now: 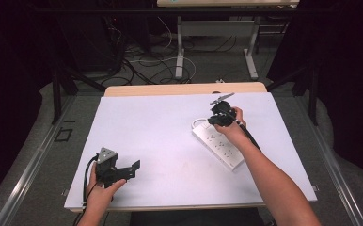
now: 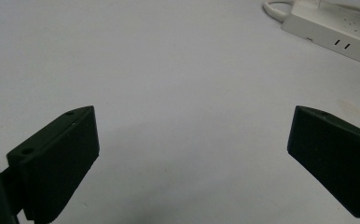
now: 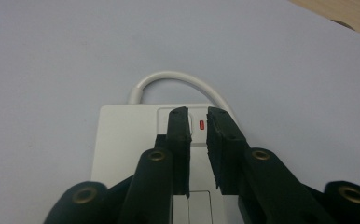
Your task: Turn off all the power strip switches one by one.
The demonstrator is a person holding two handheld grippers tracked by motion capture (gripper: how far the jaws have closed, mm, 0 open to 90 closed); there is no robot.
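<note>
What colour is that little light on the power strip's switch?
Red. The small light sits on the white power strip, clearest in the right gripper view.

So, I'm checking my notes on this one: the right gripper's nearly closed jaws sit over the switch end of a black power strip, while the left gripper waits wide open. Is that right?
One thing is off: the power strip is white, not black, as the right gripper view shows. The rest stands: the right gripper has its jaws nearly closed over the switch end, and the left gripper waits wide open.
</note>
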